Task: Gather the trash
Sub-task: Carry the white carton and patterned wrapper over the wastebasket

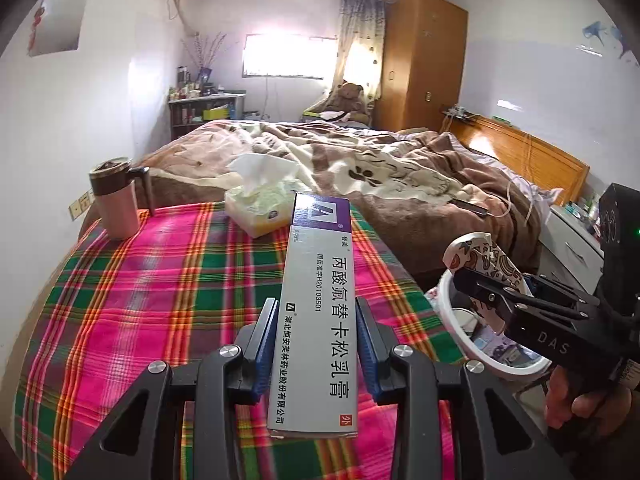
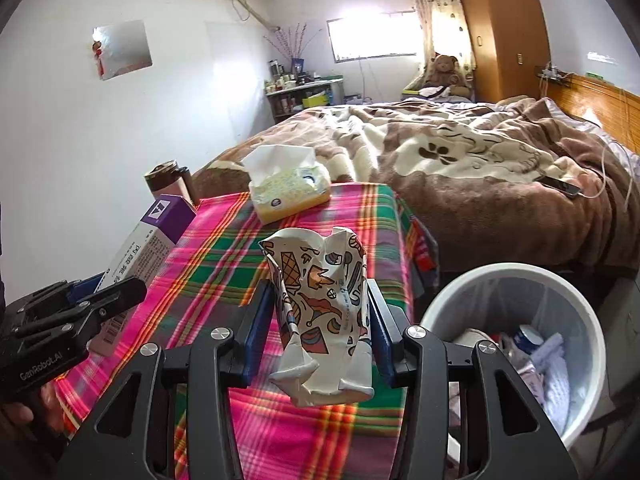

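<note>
left gripper (image 1: 316,320) pinching medicine box (image 1: 316,292), right gripper (image 2: 320,312) pinching crumpled paper cup (image 2: 320,304), tissue pack (image 2: 290,188) and mug (image 1: 114,200) on plaid cloth (image 1: 160,280), white bin (image 2: 516,280) just beside table, part full

Surface cloth (image 2: 224,248): pink, green, orange plaid. Box (image 1: 316,292): white, purple end panel, black print. Crumpled cup (image 2: 320,300): white with cartoon drawings. Bin (image 2: 592,336): white. Tissue pack (image 2: 292,188): yellow. Blanket (image 2: 460,152): brown and cream.

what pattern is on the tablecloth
Pink, green and orange plaid tablecloth; clearest in the left wrist view.
</note>
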Tool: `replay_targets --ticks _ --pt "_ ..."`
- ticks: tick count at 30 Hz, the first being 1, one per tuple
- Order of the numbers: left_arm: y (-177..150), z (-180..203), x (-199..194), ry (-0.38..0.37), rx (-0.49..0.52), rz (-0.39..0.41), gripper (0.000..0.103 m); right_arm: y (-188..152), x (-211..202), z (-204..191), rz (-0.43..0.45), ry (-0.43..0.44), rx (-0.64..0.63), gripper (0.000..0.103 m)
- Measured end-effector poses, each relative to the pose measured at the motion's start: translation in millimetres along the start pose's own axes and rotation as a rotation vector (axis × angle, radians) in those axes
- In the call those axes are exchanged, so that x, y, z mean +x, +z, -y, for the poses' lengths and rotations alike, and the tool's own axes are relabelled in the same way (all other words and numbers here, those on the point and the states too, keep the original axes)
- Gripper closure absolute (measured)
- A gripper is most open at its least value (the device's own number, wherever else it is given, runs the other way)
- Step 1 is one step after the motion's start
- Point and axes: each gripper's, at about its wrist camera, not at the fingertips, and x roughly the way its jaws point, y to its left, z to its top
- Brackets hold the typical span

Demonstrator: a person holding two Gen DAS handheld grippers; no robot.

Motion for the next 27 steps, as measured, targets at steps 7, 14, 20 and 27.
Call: replay_targets --ticks 7,14,20,27 --pt "-1 45 -6 -0.063 0.045 0.010 0.066 -4 -23 25 0.030 -0.066 0.023 0.057" --pt "-5 95 10 -0.154 0.082 -0.017 0.066 -11 -42 68 0.029 -0.177 0.076 0.057" --pt "-9 137 32 -0.216 0.118 -0.058 0.066 -19 -48 102 0.008 -0.262 0.129 0.057" --pt "-13 178 53 -0.250 0.155 -0.088 0.066 -24 -44 131 -0.024 -0.302 0.168 0.057"
